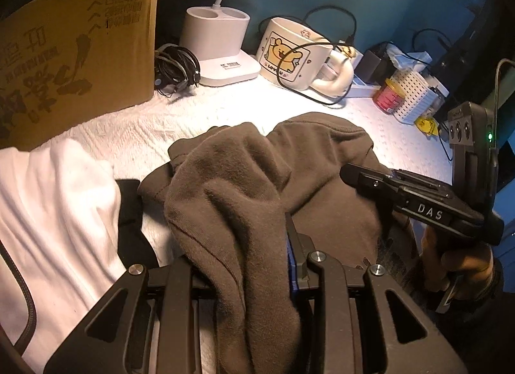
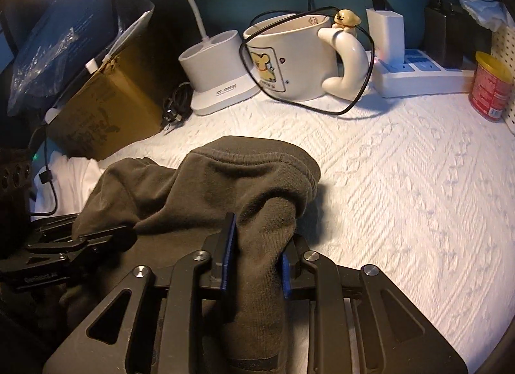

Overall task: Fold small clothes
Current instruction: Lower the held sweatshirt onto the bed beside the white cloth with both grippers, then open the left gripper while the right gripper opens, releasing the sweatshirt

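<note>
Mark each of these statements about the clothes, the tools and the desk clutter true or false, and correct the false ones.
1. Both tools grip the brown-grey cotton garment. True: the right tool and the left tool each pinch a fold.
2. The cream cartoon-dog mug lies tipped over. False: it stands upright.
3. A black cable loops around the mug. True.
4. The brown cardboard box sits right of the mug. False: left, beyond the white lamp base.
5. The white garment is held. False: it lies on the white quilted cover.

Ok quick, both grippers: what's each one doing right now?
Left gripper: shut on the brown garment.
Right gripper: shut on a bunched fold of the same garment.
</note>
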`<state>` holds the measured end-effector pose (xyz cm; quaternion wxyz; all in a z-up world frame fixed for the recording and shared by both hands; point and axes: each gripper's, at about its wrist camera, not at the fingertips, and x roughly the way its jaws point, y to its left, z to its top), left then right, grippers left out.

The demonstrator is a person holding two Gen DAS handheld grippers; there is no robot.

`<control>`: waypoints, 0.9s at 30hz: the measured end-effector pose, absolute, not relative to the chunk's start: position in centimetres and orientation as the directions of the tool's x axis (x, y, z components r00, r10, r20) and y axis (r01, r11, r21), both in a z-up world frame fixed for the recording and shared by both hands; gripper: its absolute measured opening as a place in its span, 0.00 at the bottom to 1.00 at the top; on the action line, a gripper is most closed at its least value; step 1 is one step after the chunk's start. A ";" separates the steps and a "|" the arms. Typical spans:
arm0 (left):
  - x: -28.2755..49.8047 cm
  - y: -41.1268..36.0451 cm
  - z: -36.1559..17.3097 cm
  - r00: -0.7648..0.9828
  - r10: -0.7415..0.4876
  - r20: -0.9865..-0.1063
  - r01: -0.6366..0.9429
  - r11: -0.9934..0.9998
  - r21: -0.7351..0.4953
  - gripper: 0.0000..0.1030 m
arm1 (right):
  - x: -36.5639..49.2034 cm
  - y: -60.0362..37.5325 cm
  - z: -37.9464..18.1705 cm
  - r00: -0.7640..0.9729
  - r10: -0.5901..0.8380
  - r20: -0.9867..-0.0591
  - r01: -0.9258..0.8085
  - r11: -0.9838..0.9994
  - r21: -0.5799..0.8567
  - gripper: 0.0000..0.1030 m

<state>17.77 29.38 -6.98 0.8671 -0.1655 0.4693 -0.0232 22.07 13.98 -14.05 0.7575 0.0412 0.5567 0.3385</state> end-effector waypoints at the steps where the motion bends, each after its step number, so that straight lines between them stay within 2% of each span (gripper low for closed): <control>1: 17.9 29.4 -6.8 0.560 -0.193 -0.806 -0.115 0.945 -0.306 0.27 | 22.1 13.9 -14.1 0.155 0.559 -0.815 -0.466 0.769 0.438 0.24; 8: 17.7 29.8 -6.3 0.576 -0.188 -0.795 -0.139 0.936 -0.322 0.27 | 22.1 13.9 -14.1 0.180 0.542 -0.821 -0.463 0.783 0.416 0.29; 10: 17.5 30.1 -5.9 0.589 -0.197 -0.784 -0.145 0.929 -0.342 0.27 | 22.2 13.8 -14.1 0.201 0.521 -0.829 -0.457 0.799 0.391 0.43; 11: 17.4 30.1 -5.6 0.594 -0.193 -0.781 -0.147 0.929 -0.341 0.27 | 22.2 13.7 -14.1 0.210 0.514 -0.831 -0.453 0.805 0.384 0.46; 16: 17.6 30.7 -6.4 0.581 -0.166 -0.797 -0.190 0.924 -0.331 0.27 | 22.5 13.5 -14.1 0.218 0.516 -0.828 -0.445 0.808 0.387 0.46; 20: 17.5 31.2 -6.7 0.580 -0.045 -0.814 -0.260 0.936 -0.237 0.30 | 22.2 13.4 -14.1 0.226 0.507 -0.832 -0.448 0.812 0.374 0.46; 27: 17.3 31.1 -7.0 0.570 0.009 -0.822 -0.284 0.940 -0.187 0.31 | 21.2 13.2 -13.7 0.245 0.469 -0.849 -0.455 0.829 0.327 0.46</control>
